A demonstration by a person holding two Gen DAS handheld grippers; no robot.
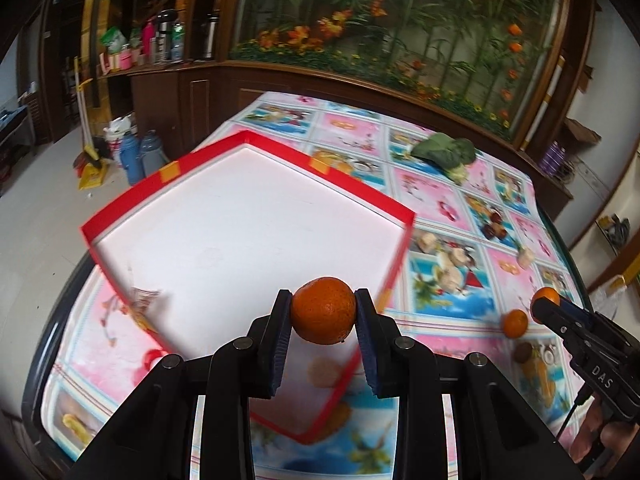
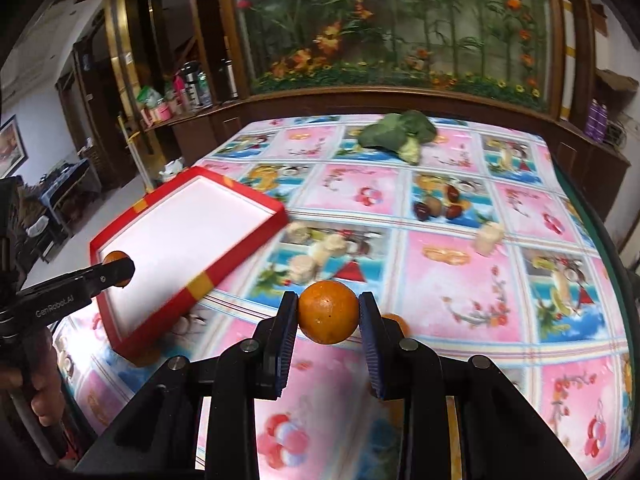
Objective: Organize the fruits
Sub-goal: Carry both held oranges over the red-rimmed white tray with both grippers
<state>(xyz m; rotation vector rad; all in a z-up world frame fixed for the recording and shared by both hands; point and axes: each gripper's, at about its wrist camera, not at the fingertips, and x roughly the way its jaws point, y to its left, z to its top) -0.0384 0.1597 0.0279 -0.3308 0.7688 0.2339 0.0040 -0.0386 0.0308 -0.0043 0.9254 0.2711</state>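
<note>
both tongs, left tongs (image 1: 323,312) and right tongs (image 2: 328,314), each pinch an orange between their pads.

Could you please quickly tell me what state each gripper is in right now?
Left gripper: closed on a small round orange mandarin.
Right gripper: closed on another small round orange mandarin.

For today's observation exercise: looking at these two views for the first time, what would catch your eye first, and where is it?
Each pair of tongs is shut on an orange: the left tongs hold one orange over the red-rimmed tray, and the right tongs hold another orange over the patterned tablecloth. Next comes that tray's bright white floor, bare of fruit, at the table's left edge. A leafy green vegetable lies at the far end.
</note>
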